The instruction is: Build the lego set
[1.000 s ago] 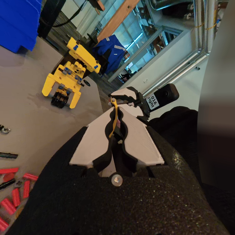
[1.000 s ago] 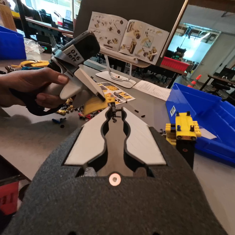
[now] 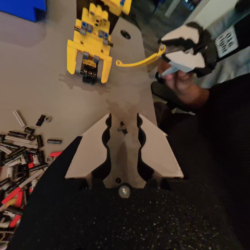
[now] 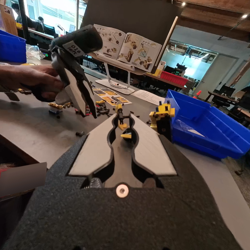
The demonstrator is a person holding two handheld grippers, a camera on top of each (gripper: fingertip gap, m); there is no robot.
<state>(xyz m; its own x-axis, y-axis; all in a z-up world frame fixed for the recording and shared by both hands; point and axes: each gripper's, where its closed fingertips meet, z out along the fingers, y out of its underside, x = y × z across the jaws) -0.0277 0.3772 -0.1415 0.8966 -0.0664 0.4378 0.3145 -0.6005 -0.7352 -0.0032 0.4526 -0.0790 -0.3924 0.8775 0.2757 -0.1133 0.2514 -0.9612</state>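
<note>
So the left gripper (image 3: 124, 115) is hanging just over the desk (image 3: 40, 88) with its jaws spread wide and nothing in them, and right between the tips there's a tiny grey and black pin piece (image 3: 122, 128) lying flat on the surface. Off to its left is a messy pile of black, white and red pins (image 3: 20, 155), and further ahead a yellow brick model (image 3: 89, 54) lies on the desk, with a blue bin (image 3: 20, 9) in the far corner. The right gripper (image 4: 122, 116) has its jaws pinched narrow on a curved yellow strip (image 3: 140, 62), gripping it at one end so the rest sticks out free over the desk toward the model. From its own camera the strip looks like it has a dark pin stuck through the gripped end, though it's foreshortened there so I wouldn't swear to it. Also on the desk: an open instruction booklet (image 4: 128, 46) on a white stand, a loose sheet, and a second yellow and black assembly (image 4: 162, 116) touching a big blue bin (image 4: 202, 128).
</note>
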